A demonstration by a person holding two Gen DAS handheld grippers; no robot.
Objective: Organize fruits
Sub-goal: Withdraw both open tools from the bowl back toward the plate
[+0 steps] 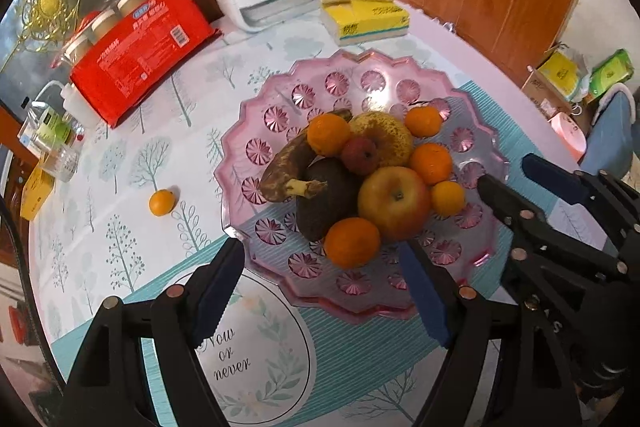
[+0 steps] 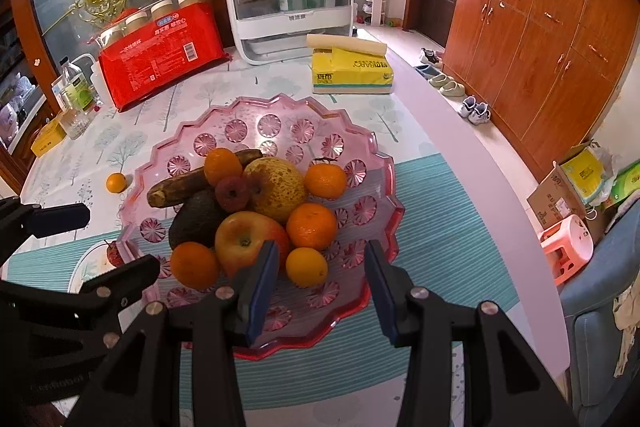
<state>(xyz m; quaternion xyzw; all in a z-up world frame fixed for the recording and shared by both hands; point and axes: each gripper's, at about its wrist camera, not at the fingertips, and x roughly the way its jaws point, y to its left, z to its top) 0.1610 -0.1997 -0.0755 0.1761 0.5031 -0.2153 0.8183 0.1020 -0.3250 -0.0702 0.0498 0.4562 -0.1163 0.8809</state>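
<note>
Stray fruit: a small orange (image 1: 162, 202) sits alone on the tabletop, off the pink plate (image 1: 256, 107), toward the tabletop's left edge.
Nearer hand: left gripper (image 1: 320, 291); the orange lies forward-left of its jaws, well apart.
Left jaws: wide, empty.
Right gripper (image 2: 320, 287): jaws partly parted, empty, over the plate's near rim.

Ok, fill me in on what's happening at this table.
A person is sorting fruit with two handheld grippers. Most of it is already piled on the pink plate: an apple, a pear, a banana, an avocado and several oranges. One small orange sits on the tablecloth beside the plate. The left gripper and right gripper both hover over the plate's near edge, open and holding nothing.
</note>
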